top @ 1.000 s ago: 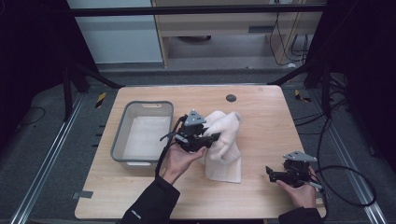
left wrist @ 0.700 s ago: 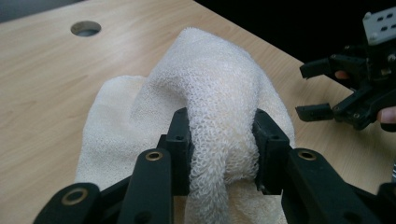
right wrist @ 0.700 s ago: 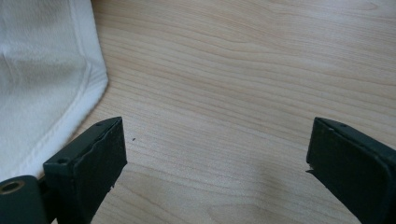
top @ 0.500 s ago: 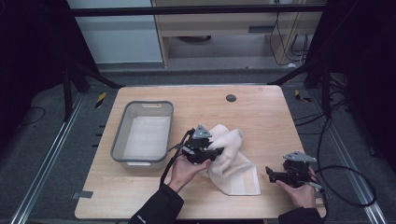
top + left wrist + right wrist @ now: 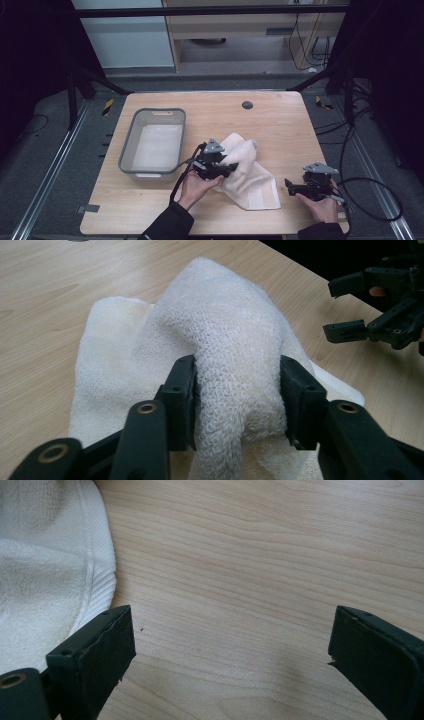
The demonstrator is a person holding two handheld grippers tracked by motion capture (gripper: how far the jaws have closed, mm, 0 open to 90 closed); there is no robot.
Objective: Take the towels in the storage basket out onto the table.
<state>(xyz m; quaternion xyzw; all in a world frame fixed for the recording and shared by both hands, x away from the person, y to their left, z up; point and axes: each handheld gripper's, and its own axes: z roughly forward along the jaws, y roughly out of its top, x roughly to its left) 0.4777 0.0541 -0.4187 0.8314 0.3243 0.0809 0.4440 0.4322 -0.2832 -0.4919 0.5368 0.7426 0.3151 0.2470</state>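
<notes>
My left gripper [image 5: 237, 400] has just been opening its jaws, a thick fold of the white towel [image 5: 220, 340] between them, pads touching it. The towel lies mid-table just right of the grey bin [image 5: 131, 150]; I should let go fully before lifting clear. My right gripper [image 5: 230, 650] stands wide apart over bare wood beside the towel's hem.

High view: fixed overhead, facing forward-down, far, whole surface [image 5: 280, 115]. Gripper views: close, low along own jaws. All three share white towel [image 5: 247, 172] on surface.
</notes>
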